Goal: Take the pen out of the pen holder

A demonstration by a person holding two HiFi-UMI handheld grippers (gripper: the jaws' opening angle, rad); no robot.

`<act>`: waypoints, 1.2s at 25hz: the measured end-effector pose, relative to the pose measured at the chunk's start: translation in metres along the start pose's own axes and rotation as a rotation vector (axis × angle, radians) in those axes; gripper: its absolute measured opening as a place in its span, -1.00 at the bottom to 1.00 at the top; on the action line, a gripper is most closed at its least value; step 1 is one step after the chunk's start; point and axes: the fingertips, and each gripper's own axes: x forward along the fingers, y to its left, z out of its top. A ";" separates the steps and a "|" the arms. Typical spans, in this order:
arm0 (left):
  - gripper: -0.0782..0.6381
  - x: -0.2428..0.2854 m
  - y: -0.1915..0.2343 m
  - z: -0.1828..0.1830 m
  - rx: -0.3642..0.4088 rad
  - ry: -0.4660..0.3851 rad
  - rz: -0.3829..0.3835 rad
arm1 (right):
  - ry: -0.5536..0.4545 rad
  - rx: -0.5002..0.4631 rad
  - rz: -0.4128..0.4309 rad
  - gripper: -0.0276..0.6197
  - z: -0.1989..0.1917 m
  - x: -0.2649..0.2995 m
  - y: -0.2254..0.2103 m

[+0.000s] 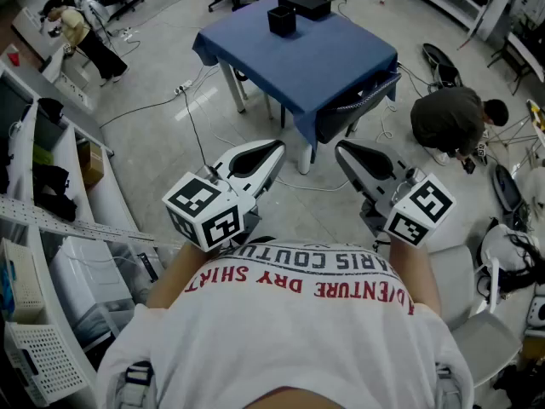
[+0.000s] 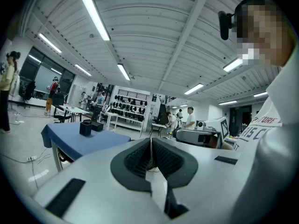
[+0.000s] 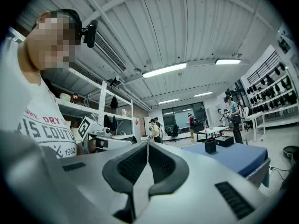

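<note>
A black pen holder [image 1: 281, 20] stands at the far side of the blue table [image 1: 315, 62], beside a flat black box [image 1: 304, 3]. No pen shows in it from here. My left gripper [image 1: 274, 150] and right gripper [image 1: 342, 149] hang side by side close to my chest, well short of the table, both shut and empty. In the left gripper view the jaws [image 2: 150, 141] meet, and the pen holder [image 2: 85, 128] is small and far off to the left. The right gripper view has its shut gripper [image 3: 148, 146] with the pen holder [image 3: 210, 146] far off to the right.
A chair [image 1: 362, 100] is tucked under the table's right side. A person [image 1: 456, 119] crouches on the floor to the right among cables and gear. White shelves and baskets [image 1: 43, 254] line the left. Another person [image 1: 81, 32] stands at the far left.
</note>
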 end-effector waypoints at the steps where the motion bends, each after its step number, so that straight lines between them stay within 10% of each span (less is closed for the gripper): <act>1: -0.69 0.000 0.000 0.001 0.003 0.001 0.000 | 0.001 -0.003 -0.002 -0.83 0.002 0.000 -0.001; 8: -0.69 0.000 0.003 -0.001 -0.003 0.010 0.017 | -0.026 0.007 -0.027 -0.79 0.006 -0.003 -0.006; 11: -0.69 0.000 0.007 -0.004 -0.011 0.012 0.028 | -0.023 0.016 -0.027 -0.20 0.002 -0.002 -0.010; 15: -0.69 0.002 0.013 -0.012 -0.027 0.028 0.038 | -0.011 0.020 -0.058 0.02 -0.006 0.002 -0.021; 30: -0.69 0.026 0.102 -0.016 -0.082 0.022 0.058 | 0.049 0.053 -0.067 0.07 -0.033 0.076 -0.078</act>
